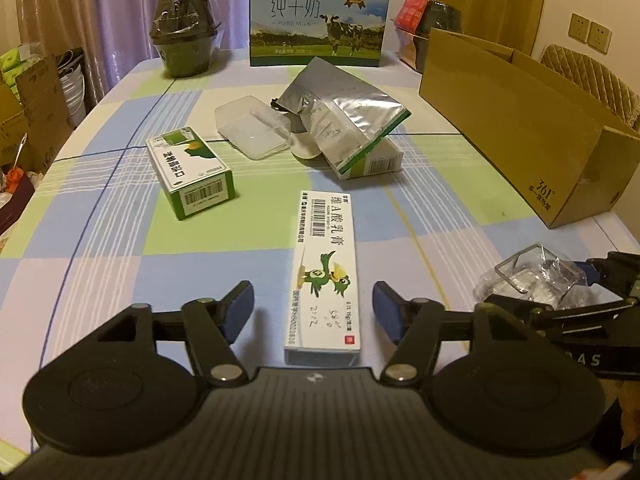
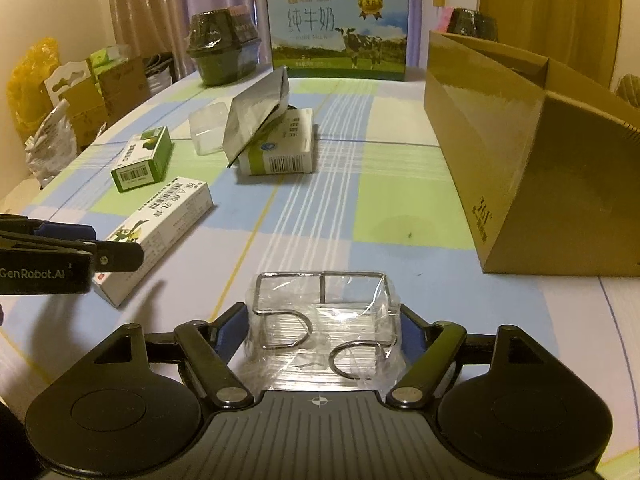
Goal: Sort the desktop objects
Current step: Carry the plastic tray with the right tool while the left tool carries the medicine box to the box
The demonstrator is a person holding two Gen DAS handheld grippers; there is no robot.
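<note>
The bent silver wire holder wrapped in clear plastic film (image 2: 324,320) sits low in the centre of the right wrist view, pinched between the right tongs (image 2: 320,332), whose blue pads press against its two sides; whether it rests on the checked blue, green and white tabletop (image 2: 396,184) or hangs just above it I cannot tell. In the left wrist view the same bundle shows at the lower right edge. The left tongs (image 1: 313,312) are spread wide, straddling the near end of a long white carton printed with a green cartoon bird (image 1: 324,276), which lies flat in the lower centre and touches neither pad. Beyond it, toward the middle of the frame, lie a green-and-white small carton (image 1: 190,172), a clear plastic lidded tray (image 1: 254,126) and a crumpled silver foil pouch (image 1: 340,112) propped on another white carton. An open brown cardboard box (image 1: 532,140) stands along the right side. The step in hand looks like a pickup with each tool; next, the right probably needs to carry its bundle over the box's rim, and the left to close on the long carton.
</note>
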